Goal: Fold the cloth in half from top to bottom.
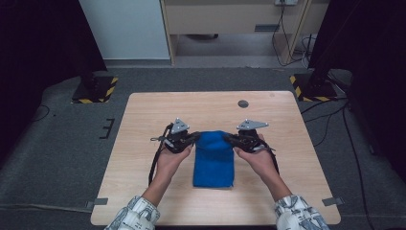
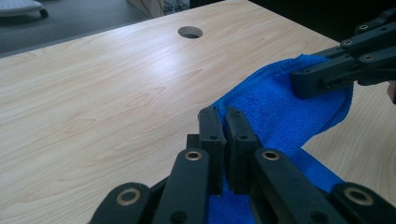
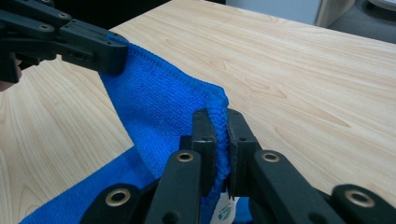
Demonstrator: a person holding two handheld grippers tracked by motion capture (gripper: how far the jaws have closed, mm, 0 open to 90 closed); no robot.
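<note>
The left gripper [image 2: 225, 122] is clenched on the far left corner of the blue cloth [image 1: 213, 158], its two black jaws pressed together with a fold of the fabric pinched between them. The right gripper [image 3: 219, 123] is clenched the same way on the far right corner, the hemmed edge of the cloth rising between its jaws; a small white label hangs from the cloth just below that grip.

Between the two grips the far edge of the cloth is lifted off the wooden table [image 1: 143, 124] and hangs in a shallow curve, while the rest of the cloth lies flat on the table, stretching from the lifted edge toward the person. In the high view the left hand [image 1: 171, 155] sits just left of the cloth and the right hand [image 1: 256, 155] just right of it, both close against its far end. A round hole [image 1: 243, 103] in the tabletop lies beyond the cloth, a little to its right and well apart from it.
</note>
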